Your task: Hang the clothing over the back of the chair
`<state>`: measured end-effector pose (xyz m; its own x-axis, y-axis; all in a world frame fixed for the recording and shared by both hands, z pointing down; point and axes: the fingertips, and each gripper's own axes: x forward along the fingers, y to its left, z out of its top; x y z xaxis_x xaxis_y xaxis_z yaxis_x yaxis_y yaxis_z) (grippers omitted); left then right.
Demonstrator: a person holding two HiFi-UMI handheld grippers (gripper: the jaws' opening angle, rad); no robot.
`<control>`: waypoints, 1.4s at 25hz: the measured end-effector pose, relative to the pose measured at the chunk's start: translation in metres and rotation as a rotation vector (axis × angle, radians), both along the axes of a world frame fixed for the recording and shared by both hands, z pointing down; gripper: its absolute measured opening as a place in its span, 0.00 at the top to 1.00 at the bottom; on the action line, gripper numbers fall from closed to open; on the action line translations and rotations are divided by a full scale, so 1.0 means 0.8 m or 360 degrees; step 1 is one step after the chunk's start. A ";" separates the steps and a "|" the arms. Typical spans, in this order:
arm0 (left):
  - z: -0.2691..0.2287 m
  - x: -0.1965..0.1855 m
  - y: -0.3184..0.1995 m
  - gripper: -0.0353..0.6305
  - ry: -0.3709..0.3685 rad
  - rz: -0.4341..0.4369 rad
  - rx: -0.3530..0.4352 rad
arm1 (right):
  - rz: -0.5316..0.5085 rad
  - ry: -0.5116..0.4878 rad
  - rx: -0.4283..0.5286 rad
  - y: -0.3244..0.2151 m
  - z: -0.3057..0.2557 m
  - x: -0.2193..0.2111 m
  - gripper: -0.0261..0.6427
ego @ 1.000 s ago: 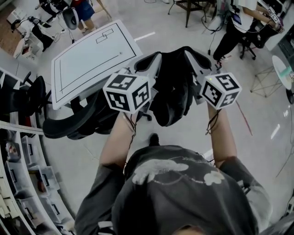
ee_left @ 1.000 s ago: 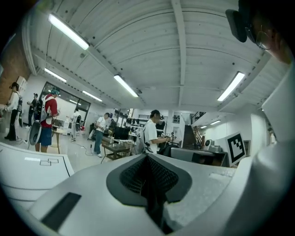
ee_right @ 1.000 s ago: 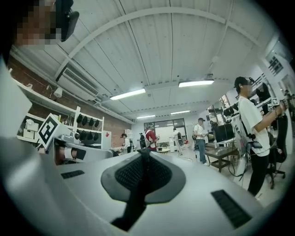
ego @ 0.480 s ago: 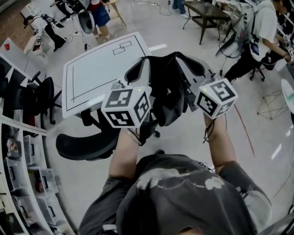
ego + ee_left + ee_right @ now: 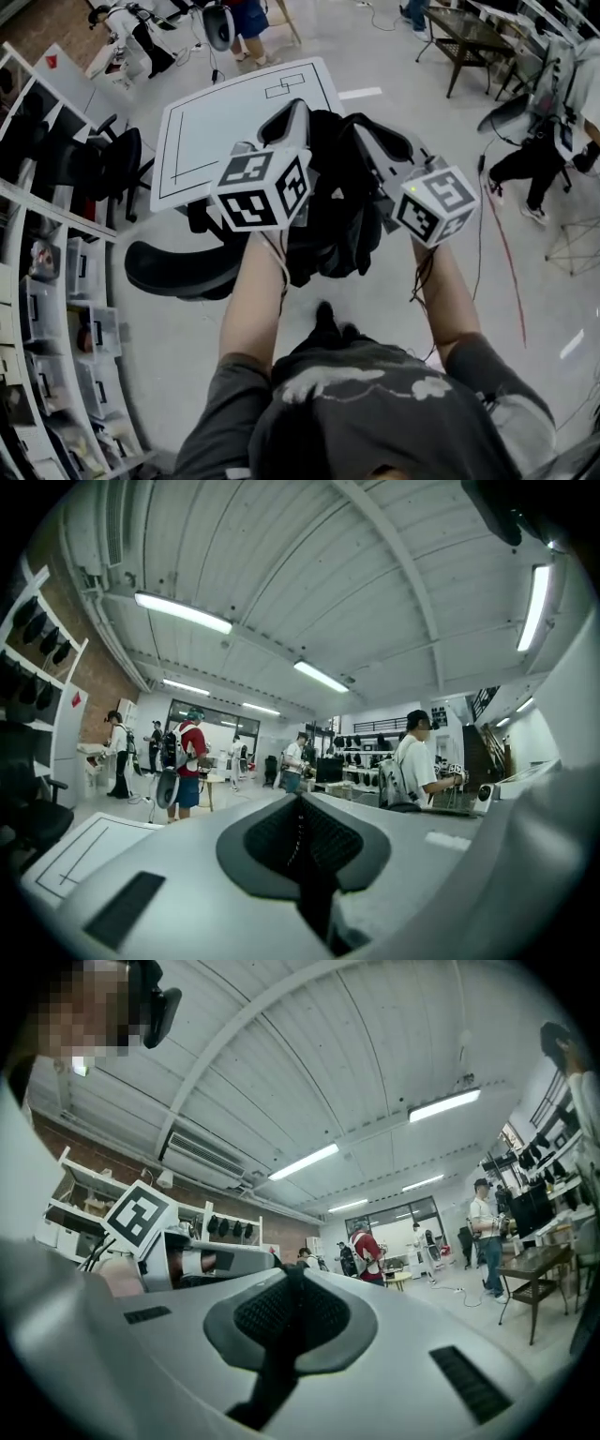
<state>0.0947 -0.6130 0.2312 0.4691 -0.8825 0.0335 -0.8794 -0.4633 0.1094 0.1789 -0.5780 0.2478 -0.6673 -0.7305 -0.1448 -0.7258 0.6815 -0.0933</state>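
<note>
Two grippers, both clenched: the left gripper (image 5: 298, 114) and the right gripper (image 5: 367, 141) each pinch a fold of the one black garment (image 5: 342, 225). It hangs between them at frame centre, just right of one black office chair (image 5: 173, 267) and one white table (image 5: 225, 122).

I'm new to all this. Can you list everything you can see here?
garment: one, black, held up between both hand-held grippers
chair: one, black, on the floor left of the garment
table: one, white with black lines, beyond the chair
shelves: one unit, white, left edge
side table: one, dark, top right
bystanders: several, mixed colours, room's far edges
left hand-held gripper: one, grey, shut on the garment
right hand-held gripper: one, grey, shut on the garment
</note>
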 end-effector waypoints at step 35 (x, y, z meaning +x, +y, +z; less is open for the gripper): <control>-0.014 -0.489 0.026 0.94 -0.0396 -0.0282 -0.0002 | -0.0014 0.0158 0.0129 0.028 -0.056 -0.256 0.97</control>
